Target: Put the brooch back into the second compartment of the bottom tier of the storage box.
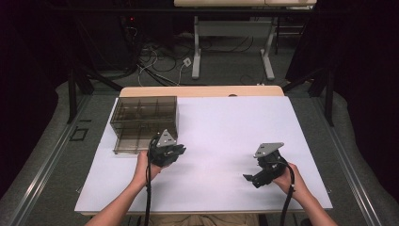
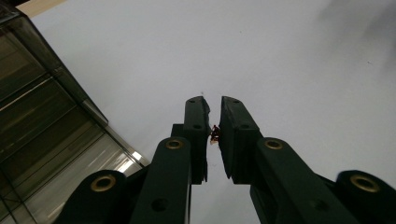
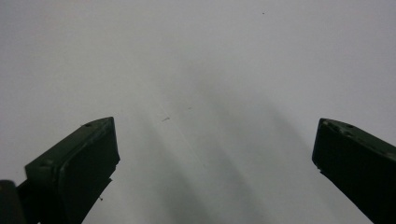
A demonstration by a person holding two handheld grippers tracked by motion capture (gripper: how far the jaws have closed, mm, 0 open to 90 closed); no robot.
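The left hand-held gripper point(image 2: 214, 105) pinches a tiny red bit point(image 2: 215, 134), with a smoky plastic organizer box point(image 1: 143, 123) at its ten o'clock. The right hand-held gripper point(image 3: 215, 140) hangs released above the white tabletop point(image 1: 221, 127).

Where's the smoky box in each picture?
High view: the smoky box sits far left on the white sheet, beyond the left tongs.
Left gripper view: the smoky box lies along the left edge, beside the left tongs pinching a red bit.
Right gripper view: white sheet between the open right tongs.
Shared landmark: the white sheet.
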